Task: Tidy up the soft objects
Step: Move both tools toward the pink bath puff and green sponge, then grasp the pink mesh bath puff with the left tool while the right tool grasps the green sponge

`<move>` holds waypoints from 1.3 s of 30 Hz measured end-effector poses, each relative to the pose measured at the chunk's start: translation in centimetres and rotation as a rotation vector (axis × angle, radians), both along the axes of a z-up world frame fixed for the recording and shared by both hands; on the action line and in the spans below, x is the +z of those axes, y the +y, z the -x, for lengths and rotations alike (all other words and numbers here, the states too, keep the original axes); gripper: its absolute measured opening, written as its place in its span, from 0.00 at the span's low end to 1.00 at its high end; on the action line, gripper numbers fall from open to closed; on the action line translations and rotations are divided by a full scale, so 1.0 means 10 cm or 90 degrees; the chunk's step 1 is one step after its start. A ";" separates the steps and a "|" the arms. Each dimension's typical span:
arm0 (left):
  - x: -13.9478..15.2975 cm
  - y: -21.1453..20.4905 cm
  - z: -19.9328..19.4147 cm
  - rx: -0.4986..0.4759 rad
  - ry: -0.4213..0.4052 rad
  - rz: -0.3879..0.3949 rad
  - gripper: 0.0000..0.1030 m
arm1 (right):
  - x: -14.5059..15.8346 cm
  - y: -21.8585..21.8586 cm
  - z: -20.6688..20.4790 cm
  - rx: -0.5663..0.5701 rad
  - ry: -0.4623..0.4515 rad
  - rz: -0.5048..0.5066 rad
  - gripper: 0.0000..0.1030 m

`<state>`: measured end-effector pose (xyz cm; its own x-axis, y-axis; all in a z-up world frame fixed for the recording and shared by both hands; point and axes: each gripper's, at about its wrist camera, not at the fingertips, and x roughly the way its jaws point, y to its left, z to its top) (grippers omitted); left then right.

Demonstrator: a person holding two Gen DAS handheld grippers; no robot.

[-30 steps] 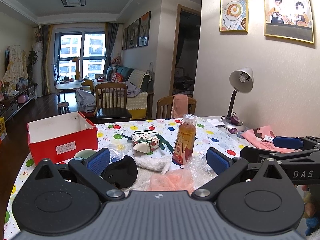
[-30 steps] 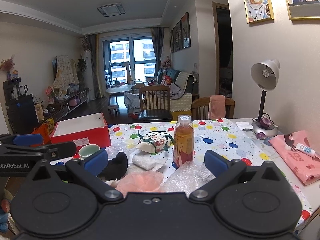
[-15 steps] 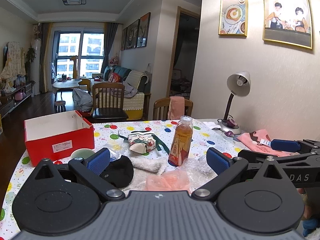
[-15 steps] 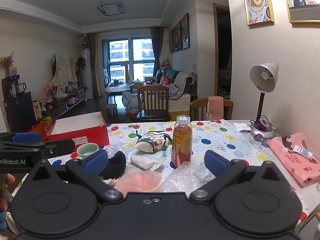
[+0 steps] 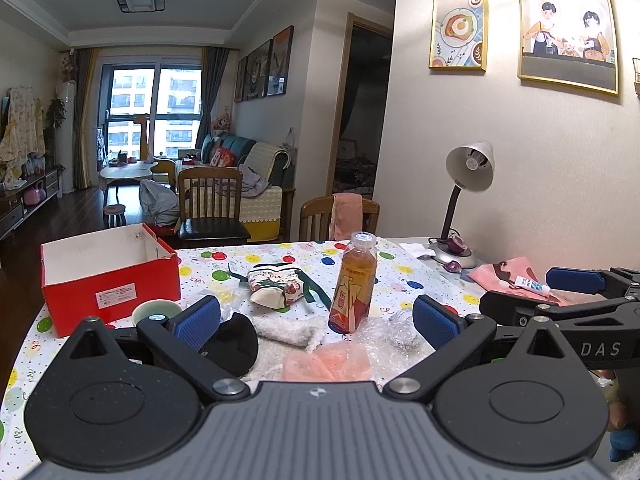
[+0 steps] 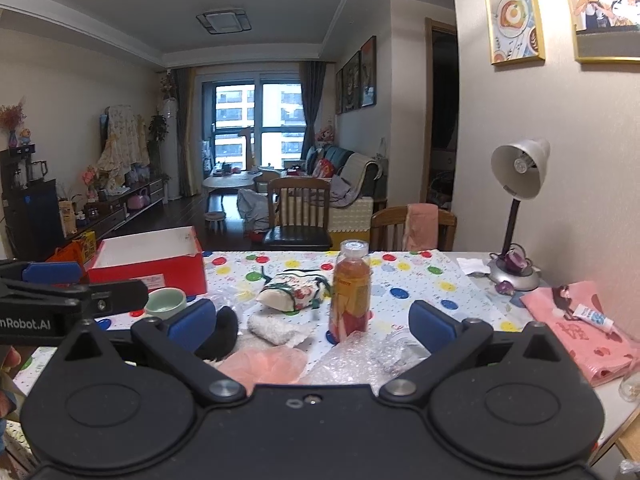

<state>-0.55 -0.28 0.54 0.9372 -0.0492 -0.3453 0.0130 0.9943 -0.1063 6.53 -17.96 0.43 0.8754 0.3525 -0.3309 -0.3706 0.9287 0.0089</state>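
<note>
Near the front of the desk point(image 5: 404, 276), just ahead of both your grippers, lie the soft things: a white fluffy cloth point(image 5: 286, 330), a pink mesh piece point(image 5: 326, 364) in front of it, a black soft item point(image 5: 230, 344) to the left and crumpled bubble wrap point(image 5: 384, 334) to the right. A little farther back rests a floral pouch point(image 5: 276, 288) with green ribbons trailing from it. You hold your left gripper point(image 5: 316, 320) released, its blue pads wide apart and gripping nothing, above the near edge of this pile. Your right gripper point(image 6: 312, 322) is likewise spread and empty, with the pink mesh and bubble wrap showing between its pads; in the left view it reaches in from the right side.

Just beside the white cloth an upright bottle point(image 5: 354, 282) of amber drink stands on the polka-dot cover. To the left, a pale green cup point(image 6: 166, 303) sits in front of an open red box point(image 5: 108, 280) with a white interior. Off to the right lies a pink cloth point(image 6: 582, 330) with a small tube point(image 6: 592, 315) on it, and behind that a desk lamp point(image 6: 516, 216) by the wall. Two wooden chairs point(image 5: 212, 208) stand at the far edge, one draped with a pink towel.
</note>
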 end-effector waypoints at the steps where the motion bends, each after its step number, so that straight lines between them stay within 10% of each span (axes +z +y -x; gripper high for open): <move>1: 0.00 0.00 -0.01 -0.002 0.002 0.000 1.00 | 0.01 -0.01 -0.01 -0.003 -0.003 0.002 1.00; 25: -0.21 -0.19 -0.55 -0.065 0.059 -0.021 1.00 | -0.20 -0.27 -0.33 -0.046 0.036 0.000 0.99; 39: -0.69 -0.31 -1.27 -0.123 0.207 -0.039 1.00 | -0.49 -0.65 -0.87 -0.104 0.100 0.010 0.98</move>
<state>12.18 -3.39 -6.36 0.7540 -0.1847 -0.6303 0.1770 0.9813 -0.0758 15.26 -24.51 -4.46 0.8581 0.2038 -0.4713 -0.2101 0.9769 0.0399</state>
